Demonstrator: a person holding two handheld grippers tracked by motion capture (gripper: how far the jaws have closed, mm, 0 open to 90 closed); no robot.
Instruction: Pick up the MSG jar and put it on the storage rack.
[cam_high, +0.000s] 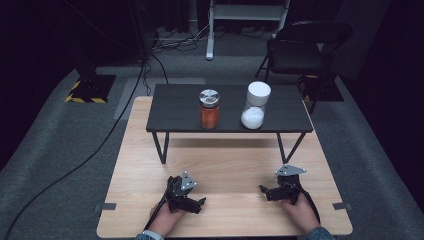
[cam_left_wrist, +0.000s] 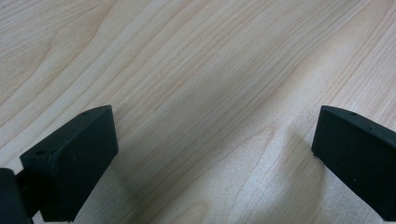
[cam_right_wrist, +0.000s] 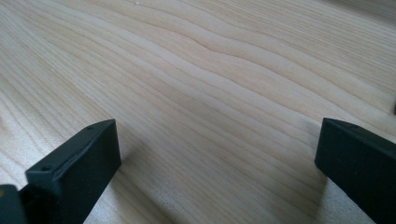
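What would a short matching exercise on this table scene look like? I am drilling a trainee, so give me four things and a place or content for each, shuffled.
Things:
1. jar with metal lid
2. jar with white lid
3. left gripper
4. right gripper

Descriptions:
A. open, near the table's front right
B. on the dark shelf, holds orange powder
C. open, near the table's front left
D. on the dark shelf, holds white powder

Pairs: 1-B, 2-D, 3-C, 4-A
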